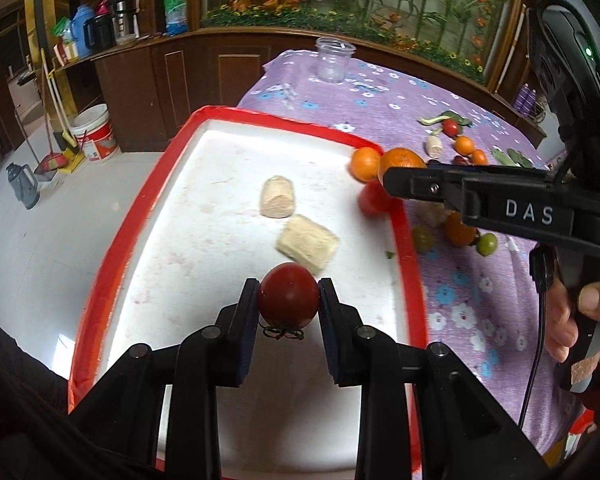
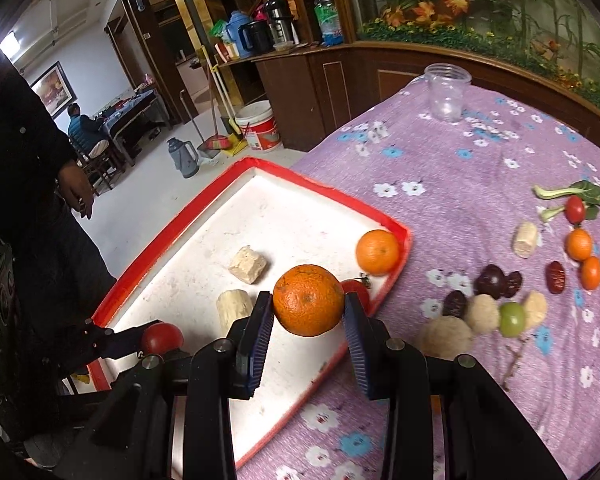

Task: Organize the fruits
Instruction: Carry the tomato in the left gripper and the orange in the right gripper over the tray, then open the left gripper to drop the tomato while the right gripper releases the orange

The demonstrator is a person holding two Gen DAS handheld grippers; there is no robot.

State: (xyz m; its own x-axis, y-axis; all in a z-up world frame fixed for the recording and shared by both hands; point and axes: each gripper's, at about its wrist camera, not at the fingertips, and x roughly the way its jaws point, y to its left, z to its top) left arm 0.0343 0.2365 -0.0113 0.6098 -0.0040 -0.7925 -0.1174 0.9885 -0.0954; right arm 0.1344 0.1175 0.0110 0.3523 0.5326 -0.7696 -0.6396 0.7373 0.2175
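My left gripper (image 1: 288,300) is shut on a dark red tomato (image 1: 288,296), held above the white tray with a red rim (image 1: 112,248). My right gripper (image 2: 308,304) is shut on a large orange (image 2: 308,300) over the tray's right side; the same gripper shows from the side in the left wrist view, with the orange (image 1: 400,160) at its tip. In the tray lie two pale corn-like chunks (image 1: 278,196) (image 1: 306,242), another orange (image 2: 377,251) by the far right corner, and a red tomato (image 2: 356,288) partly hidden behind the held orange.
On the purple flowered cloth (image 2: 480,168) to the right lie small oranges (image 2: 579,244), red dates (image 2: 555,277), a green grape (image 2: 512,319), pale chunks, a cherry tomato (image 2: 575,209) and green leaves. A clear plastic cup (image 2: 448,92) stands at the far edge. A person stands at the left.
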